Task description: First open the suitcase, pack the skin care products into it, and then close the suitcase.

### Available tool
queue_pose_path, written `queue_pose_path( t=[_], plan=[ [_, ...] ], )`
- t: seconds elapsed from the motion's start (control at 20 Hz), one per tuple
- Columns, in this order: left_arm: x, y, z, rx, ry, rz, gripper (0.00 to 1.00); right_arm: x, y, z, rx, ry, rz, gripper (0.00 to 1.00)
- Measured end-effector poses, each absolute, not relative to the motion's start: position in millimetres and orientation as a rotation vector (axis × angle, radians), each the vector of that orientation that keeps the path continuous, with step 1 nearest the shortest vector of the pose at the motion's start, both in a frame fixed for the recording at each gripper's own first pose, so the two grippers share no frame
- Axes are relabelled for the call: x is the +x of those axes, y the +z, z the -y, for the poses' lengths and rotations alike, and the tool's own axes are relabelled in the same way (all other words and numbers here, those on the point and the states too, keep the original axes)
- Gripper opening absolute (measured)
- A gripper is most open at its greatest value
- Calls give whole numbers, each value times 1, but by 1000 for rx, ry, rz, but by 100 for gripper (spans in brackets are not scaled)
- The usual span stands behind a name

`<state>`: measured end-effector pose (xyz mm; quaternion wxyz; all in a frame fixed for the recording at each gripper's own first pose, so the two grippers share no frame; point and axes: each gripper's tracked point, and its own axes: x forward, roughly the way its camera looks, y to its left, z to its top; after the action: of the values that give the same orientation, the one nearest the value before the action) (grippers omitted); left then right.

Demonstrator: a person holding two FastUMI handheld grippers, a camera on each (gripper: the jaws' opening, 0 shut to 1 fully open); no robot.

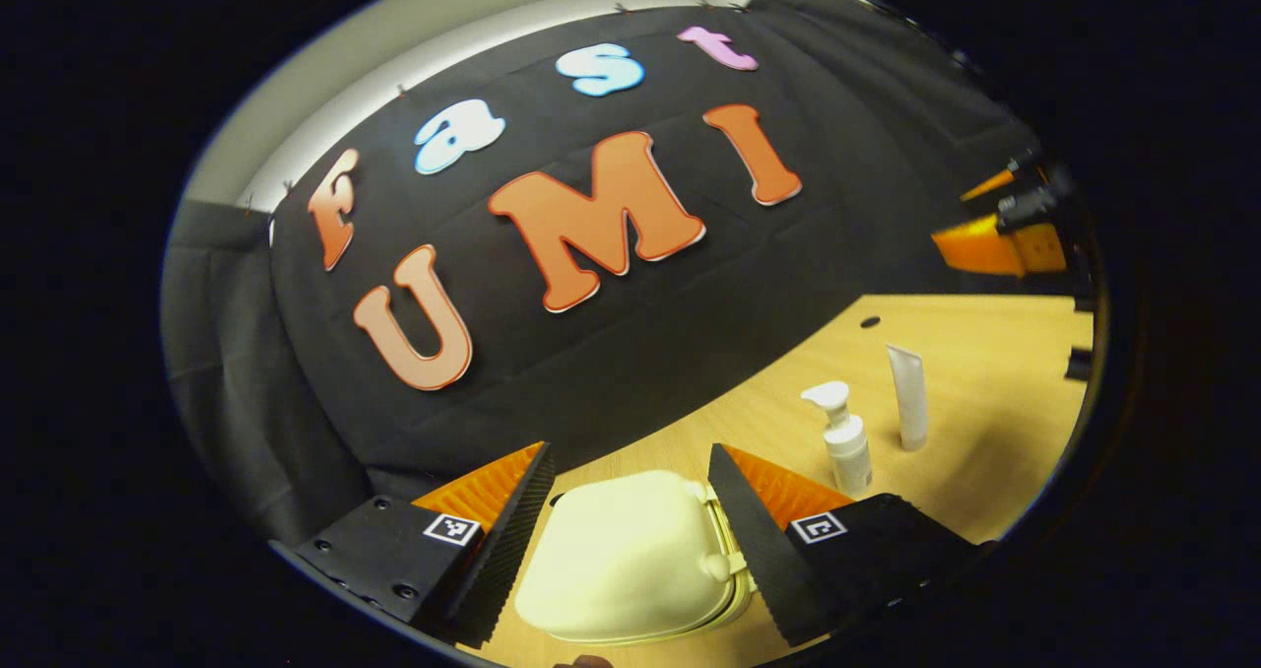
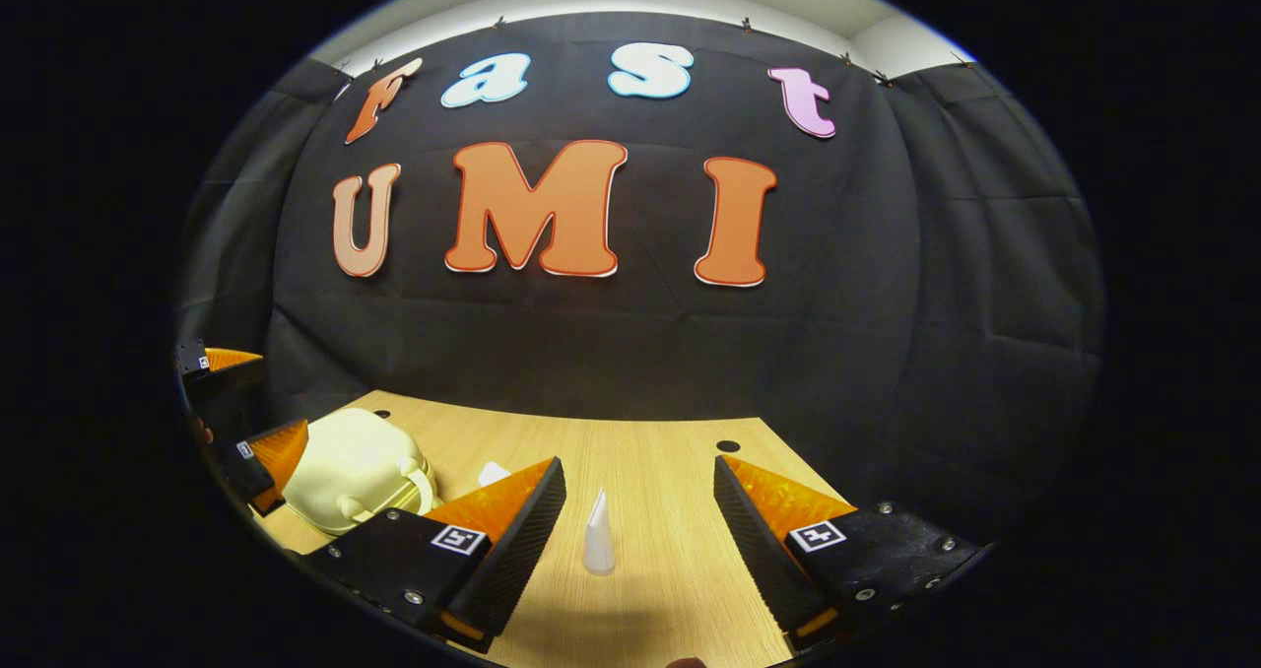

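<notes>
1. Both jaws stand spread wide, gripping nothing: my left gripper (image 1: pixel 630 510) frames the case (image 1: pixel 630 560), and my right gripper (image 2: pixel 640 520) frames the tube (image 2: pixel 598 535).
2. Left gripper view: the cream case lies shut on the tabletop (image 1: pixel 995 372), between my left fingers; whether they touch it, I cannot tell.
3. That view also shows the pump bottle (image 1: pixel 847 436) standing whole beside the tube (image 1: pixel 908 397), both upright, to the right of the case and apart from it.
4. Far right in that view, part of my right gripper (image 1: pixel 1005 239) shows above the tabletop edge.
5. Right gripper view: the tube stands between my right fingers, farther off, untouched; of the pump bottle (image 2: pixel 493 473), just its top peeks over my left-side finger.
6. There the case (image 2: pixel 355 471) sits far left on the tabletop (image 2: pixel 670 461), with my left gripper (image 2: pixel 251 422) about it.
</notes>
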<state>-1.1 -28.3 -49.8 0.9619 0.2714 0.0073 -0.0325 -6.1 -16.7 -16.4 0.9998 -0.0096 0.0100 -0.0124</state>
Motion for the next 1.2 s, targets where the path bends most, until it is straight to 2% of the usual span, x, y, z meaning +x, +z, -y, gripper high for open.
queue_pose_path(
  t=[0.35,0.5,1.2],
  plan=[
    [1,-119,75,968,-206,-44,100,-8,-44,46,0,-87,-90,96],
    [12,-158,77,1079,-239,-103,99,-10,-56,59,6,-117,-123,96],
    [65,-234,64,1195,-217,-288,98,-10,-81,88,8,-189,-209,96]
  ],
)
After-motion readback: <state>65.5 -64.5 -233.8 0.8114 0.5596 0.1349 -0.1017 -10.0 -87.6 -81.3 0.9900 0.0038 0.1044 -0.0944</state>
